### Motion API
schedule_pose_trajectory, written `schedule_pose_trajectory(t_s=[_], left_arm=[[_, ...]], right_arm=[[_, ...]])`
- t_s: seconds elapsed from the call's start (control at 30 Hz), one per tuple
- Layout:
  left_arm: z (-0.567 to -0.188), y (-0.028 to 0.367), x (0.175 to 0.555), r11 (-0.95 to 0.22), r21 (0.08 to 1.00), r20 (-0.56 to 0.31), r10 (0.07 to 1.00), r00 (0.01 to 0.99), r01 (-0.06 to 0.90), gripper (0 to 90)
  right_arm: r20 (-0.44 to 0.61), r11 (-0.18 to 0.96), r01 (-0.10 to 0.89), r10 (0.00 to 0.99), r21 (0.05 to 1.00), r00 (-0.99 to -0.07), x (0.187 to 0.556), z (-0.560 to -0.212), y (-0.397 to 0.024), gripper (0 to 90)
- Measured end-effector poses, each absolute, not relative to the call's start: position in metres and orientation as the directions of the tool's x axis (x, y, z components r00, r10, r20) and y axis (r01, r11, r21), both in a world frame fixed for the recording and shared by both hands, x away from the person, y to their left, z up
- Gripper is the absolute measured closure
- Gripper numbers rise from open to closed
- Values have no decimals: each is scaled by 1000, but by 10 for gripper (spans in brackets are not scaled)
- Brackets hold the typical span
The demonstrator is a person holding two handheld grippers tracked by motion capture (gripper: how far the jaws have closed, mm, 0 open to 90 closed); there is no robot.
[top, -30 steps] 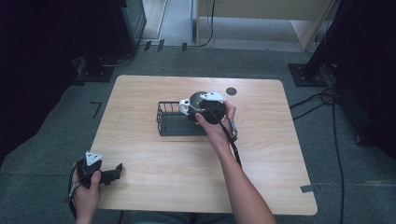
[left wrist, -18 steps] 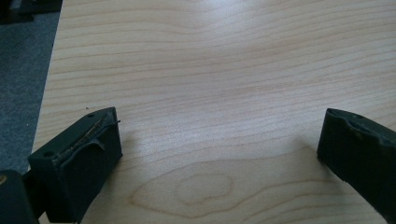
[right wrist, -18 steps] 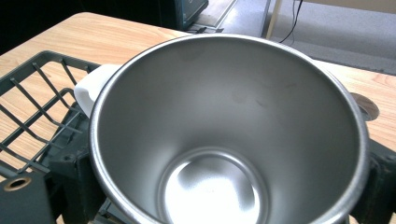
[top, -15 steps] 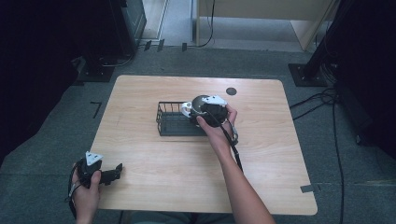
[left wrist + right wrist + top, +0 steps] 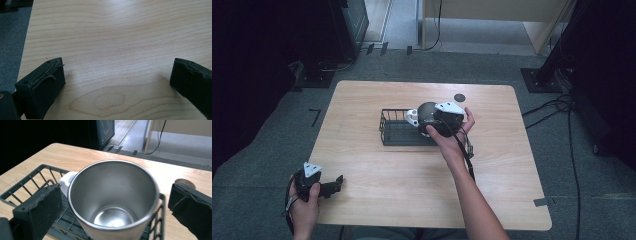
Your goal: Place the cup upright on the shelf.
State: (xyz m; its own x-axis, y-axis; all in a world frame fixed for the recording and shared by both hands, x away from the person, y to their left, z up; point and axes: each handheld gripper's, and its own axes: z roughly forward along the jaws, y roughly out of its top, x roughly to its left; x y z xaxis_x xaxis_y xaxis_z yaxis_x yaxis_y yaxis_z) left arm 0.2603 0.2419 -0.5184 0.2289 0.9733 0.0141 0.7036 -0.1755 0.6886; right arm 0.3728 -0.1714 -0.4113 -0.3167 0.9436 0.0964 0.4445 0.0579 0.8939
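A pale wood-grain desk point(image 5: 377, 165) with rounded corners stands on grey carpet, with dark equipment stands to the far left and far right, black cables trailing on the floor at the right, and a light wooden cabinet base at the far side. A black wire basket point(image 5: 398, 131) sits near the middle of the desk, and a small dark round disc point(image 5: 459, 97) lies beyond it toward the far right. A steel mug point(image 5: 113, 197) with a white handle stands upright in the basket's right end. The right tongs point(image 5: 428, 121) sit open with a jaw on each side of the mug. The left tongs point(image 5: 337, 184) rest open at the desk's near left edge, over bare wood.
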Motion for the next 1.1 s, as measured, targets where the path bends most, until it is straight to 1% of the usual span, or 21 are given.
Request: schedule_pose_trajectory(t_s=[0.27, 0.57, 0.87, 1.1], left_arm=[[-518, 242, 260, -175, 689, 14, 973, 229, 703, 0], [-518, 242, 260, -175, 689, 14, 973, 229, 704, 0], [-519, 242, 260, -175, 690, 14, 974, 228, 703, 0], [-519, 242, 260, -175, 689, 14, 973, 229, 703, 0]], right_arm=[[98, 45, 433, 948, 900, -303, 359, -407, -189, 0], [75, 56, 424, 955, 904, -286, 345, -408, -207, 0], [77, 41, 430, 964, 902, -255, 334, -413, -226, 0], [74, 29, 447, 975, 894, -211, 325, -424, -245, 0]])
